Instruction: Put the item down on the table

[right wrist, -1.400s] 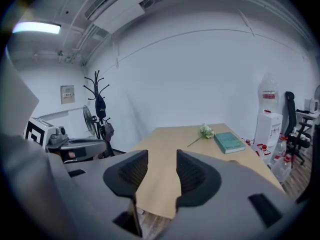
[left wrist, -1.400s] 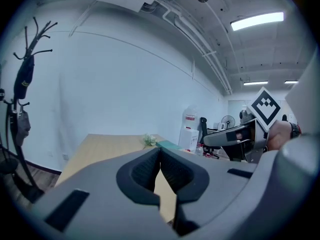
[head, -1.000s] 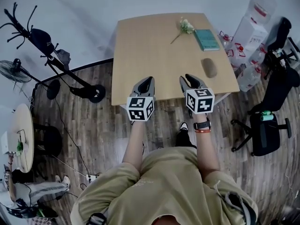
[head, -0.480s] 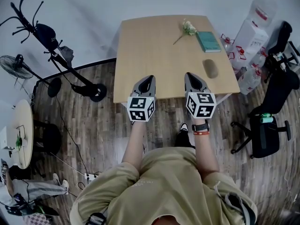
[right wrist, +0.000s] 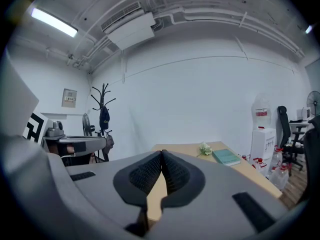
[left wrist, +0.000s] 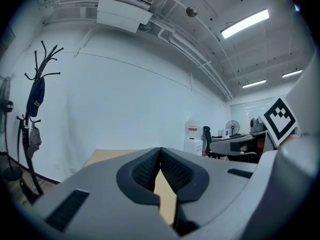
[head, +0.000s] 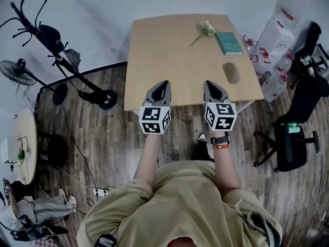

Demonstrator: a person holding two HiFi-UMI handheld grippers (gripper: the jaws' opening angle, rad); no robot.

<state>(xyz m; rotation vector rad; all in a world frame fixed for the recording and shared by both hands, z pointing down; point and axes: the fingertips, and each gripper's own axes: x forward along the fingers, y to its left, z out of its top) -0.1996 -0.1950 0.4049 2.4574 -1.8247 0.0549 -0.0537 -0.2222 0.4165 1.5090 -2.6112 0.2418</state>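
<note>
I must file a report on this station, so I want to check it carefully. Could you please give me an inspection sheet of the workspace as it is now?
Surface: wooden table, mostly bare; things lie only on its right side.
Job's things: flower sprig, teal book and brown oval object all lie on the table; which one is the item cannot be told.
Clutter: nothing seen.
Grippers: left gripper and right gripper both shut, nothing between the jaws, at the table's near edge.
Cables: power strip with a cable on the floor.
Surroundings: coat rack, floor fan, water jugs, office chair.
</note>
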